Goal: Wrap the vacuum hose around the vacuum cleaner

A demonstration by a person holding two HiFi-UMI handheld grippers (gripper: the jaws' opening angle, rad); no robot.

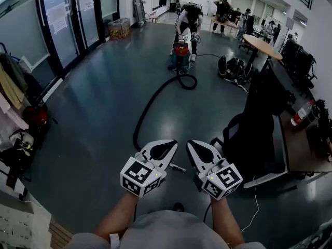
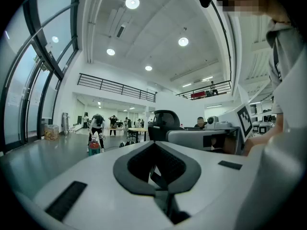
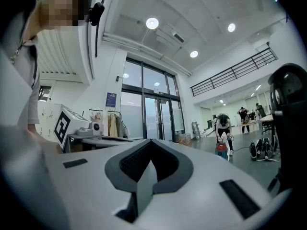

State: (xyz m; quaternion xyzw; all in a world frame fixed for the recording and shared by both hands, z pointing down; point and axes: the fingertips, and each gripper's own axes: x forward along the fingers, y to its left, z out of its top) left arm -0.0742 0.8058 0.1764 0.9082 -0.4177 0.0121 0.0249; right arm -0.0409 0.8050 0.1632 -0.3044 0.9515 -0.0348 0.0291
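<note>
Since the vacuum cleaner (image 1: pixel 181 57) stands far off, its hose (image 1: pixel 150 105) trailing toward the near floor (image 1: pixel 98 123), the left gripper (image 1: pixel 168 148) and right gripper (image 1: pixel 194 148) sit level, jaws closed and empty, likely awaiting approach

Bright ceiling lamps (image 2: pixel 132 3), glossy floor glare, fisheye-warped edges.

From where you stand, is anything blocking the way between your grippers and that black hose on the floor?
Nothing visible does: the hose lies on the floor just past the left gripper and right gripper. At its far end, a person bends over the vacuum cleaner.
</note>
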